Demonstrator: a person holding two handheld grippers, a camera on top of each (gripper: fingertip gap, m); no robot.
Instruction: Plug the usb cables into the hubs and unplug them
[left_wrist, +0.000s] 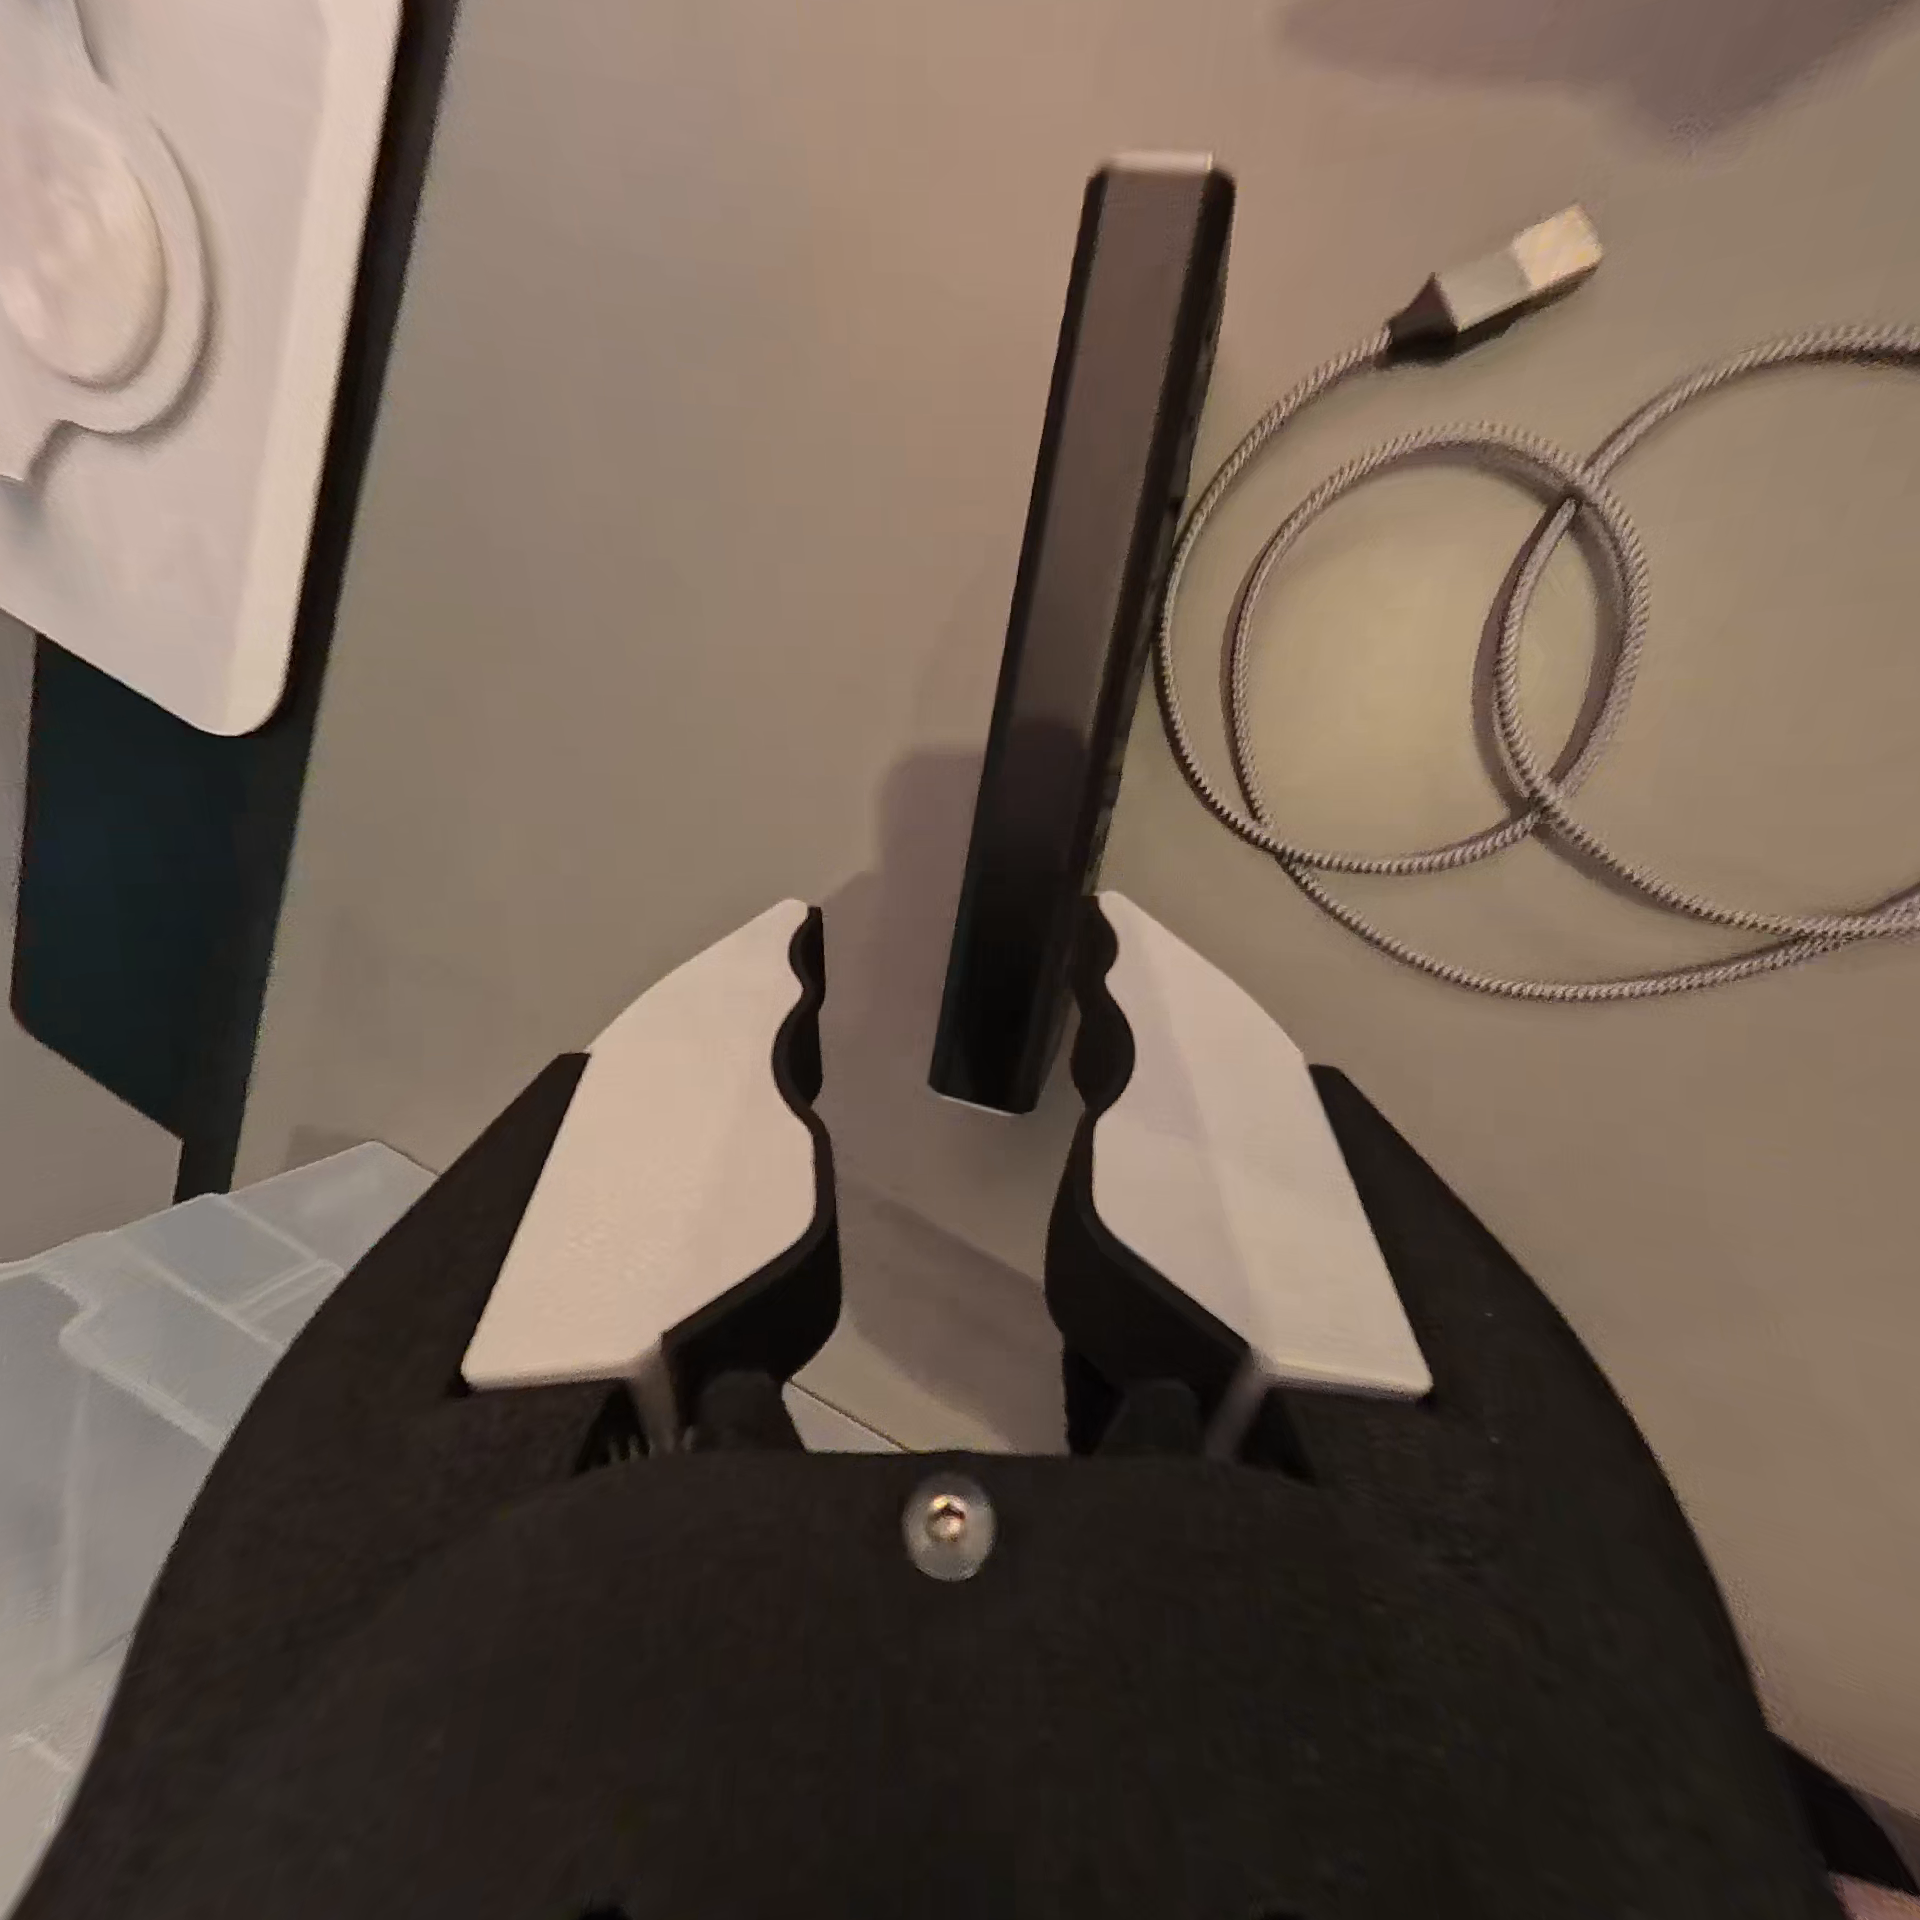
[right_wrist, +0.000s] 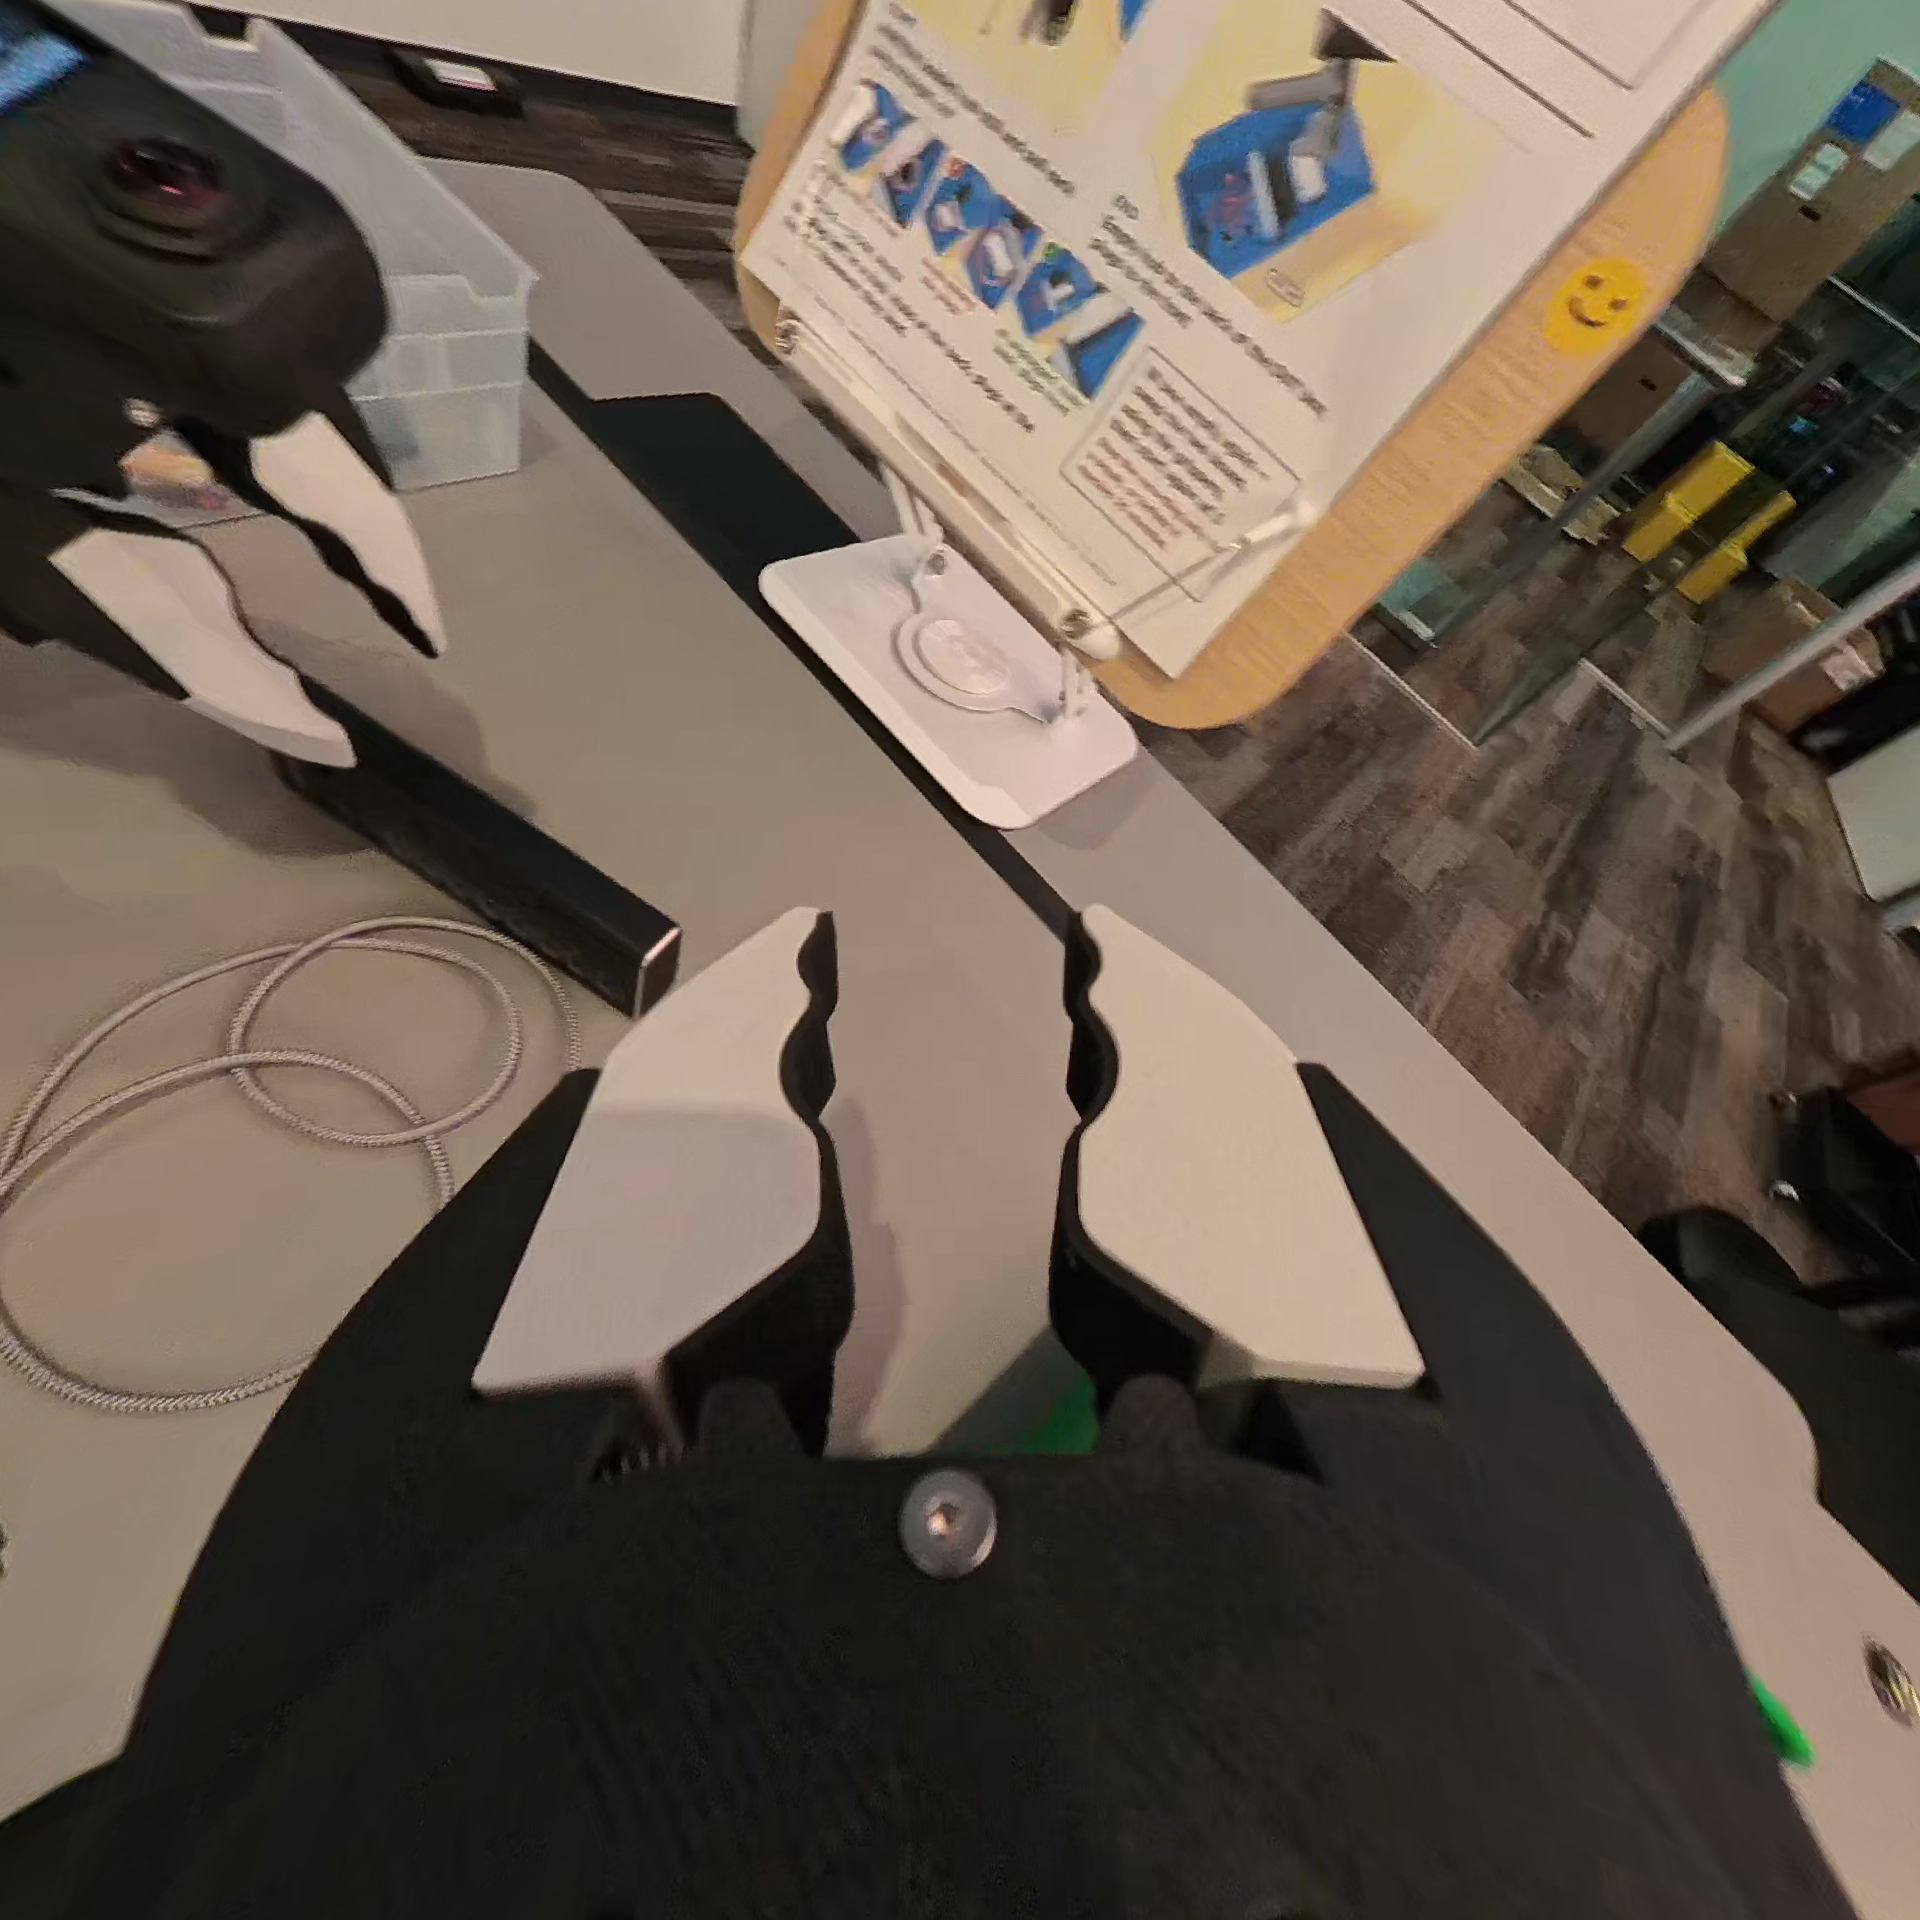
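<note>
A long black USB hub (left_wrist: 1091, 582) lies on the grey table (left_wrist: 675, 520). My left gripper (left_wrist: 951, 914) is open, with the hub's near end between its fingers. The right finger is against the hub's side and the left finger stands apart from it. A grey braided USB cable (left_wrist: 1392, 623) lies coiled right of the hub, its metal plug (left_wrist: 1527, 275) free on the table. In the right wrist view my right gripper (right_wrist: 951, 920) is open and empty above the table, right of the hub (right_wrist: 488, 862) and the cable (right_wrist: 260, 1091). The left gripper (right_wrist: 384, 696) shows at upper left.
A white stand base (right_wrist: 956, 675) holding a printed sheet (right_wrist: 1143, 260) sits at the table's far edge; it also shows in the left wrist view (left_wrist: 156, 364). A clear plastic bin (right_wrist: 447, 343) stands behind the left gripper. The table edge (right_wrist: 1351, 1018) runs diagonally to the right, with floor beyond.
</note>
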